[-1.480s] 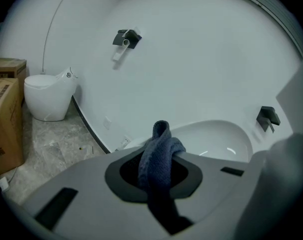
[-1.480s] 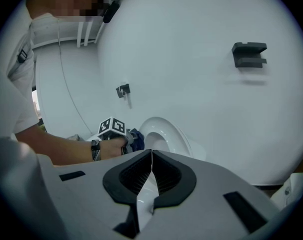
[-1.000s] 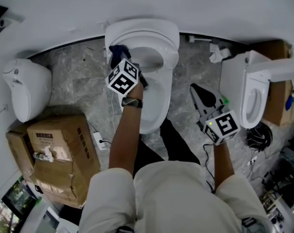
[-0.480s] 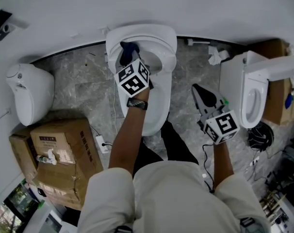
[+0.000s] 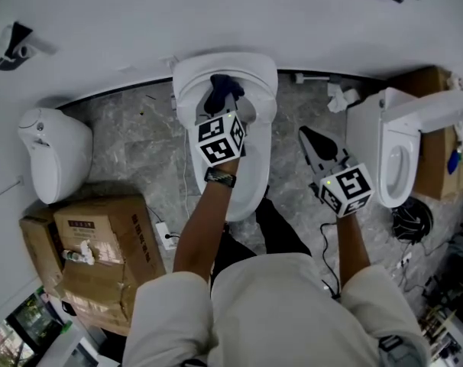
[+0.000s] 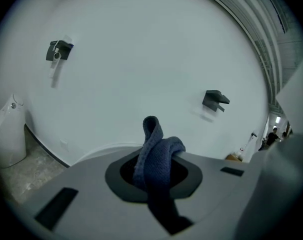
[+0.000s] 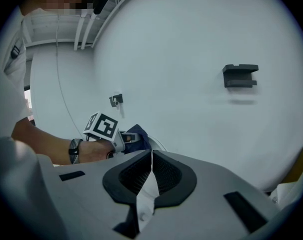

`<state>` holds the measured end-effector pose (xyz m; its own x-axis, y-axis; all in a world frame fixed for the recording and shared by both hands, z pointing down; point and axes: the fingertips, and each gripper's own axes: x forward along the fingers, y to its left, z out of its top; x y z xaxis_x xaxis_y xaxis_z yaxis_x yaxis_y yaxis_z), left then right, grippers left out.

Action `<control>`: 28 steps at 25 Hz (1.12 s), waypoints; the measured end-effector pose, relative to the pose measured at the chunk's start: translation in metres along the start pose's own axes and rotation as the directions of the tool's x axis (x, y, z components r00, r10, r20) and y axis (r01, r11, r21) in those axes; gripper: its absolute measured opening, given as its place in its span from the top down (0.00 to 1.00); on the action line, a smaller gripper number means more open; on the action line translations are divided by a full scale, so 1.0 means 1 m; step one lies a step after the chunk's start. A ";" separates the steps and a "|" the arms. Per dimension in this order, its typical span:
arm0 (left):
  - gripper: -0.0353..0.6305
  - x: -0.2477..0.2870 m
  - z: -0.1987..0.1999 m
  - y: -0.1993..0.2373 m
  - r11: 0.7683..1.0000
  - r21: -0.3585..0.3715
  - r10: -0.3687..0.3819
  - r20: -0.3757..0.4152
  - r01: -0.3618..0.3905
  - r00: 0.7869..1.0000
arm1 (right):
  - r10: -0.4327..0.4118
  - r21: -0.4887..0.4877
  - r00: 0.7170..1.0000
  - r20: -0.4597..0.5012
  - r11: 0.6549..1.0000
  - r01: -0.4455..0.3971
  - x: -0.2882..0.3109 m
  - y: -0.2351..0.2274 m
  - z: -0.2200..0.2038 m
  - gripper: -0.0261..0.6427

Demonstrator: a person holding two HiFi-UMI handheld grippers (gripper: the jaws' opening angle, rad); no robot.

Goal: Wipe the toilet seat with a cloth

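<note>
Left tongs clamp a blue cloth over the toilet; right tongs closed, empty.

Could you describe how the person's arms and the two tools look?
The left tool and the right tool are grey and black. Each carries a white cube with black square markers. The left wrist wears a dark watch. The shirt has short, light sleeves, so both forearms are bare.

Left claw grips the cloth, arm stretched forward; right claw hangs closed.
</note>
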<state>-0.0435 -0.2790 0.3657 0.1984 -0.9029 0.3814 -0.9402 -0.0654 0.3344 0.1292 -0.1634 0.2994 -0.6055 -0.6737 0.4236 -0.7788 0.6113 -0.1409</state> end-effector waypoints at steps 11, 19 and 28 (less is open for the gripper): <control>0.89 -0.076 0.029 0.008 0.985 0.121 -0.121 -0.011 0.122 0.993 | 0.181 -0.124 0.983 0.020 0.976 -0.177 0.103 0.004 0.054 0.91; 0.89 -0.106 0.040 0.026 0.982 0.175 -0.066 -0.012 0.067 0.998 | 0.253 -0.231 0.958 -0.131 0.932 -0.278 0.164 0.004 0.038 0.78; 0.89 -0.125 0.042 0.045 0.989 0.148 -0.017 -0.014 0.019 1.000 | 0.196 -0.457 0.921 -0.338 0.821 -0.343 0.216 0.001 0.004 0.75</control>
<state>-0.1223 -0.1869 0.2974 0.2181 -0.8957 0.3875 -0.9670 -0.1446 0.2099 -0.0032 -0.3099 0.3872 -0.6544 -0.3601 0.6648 -0.3566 0.9224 0.1485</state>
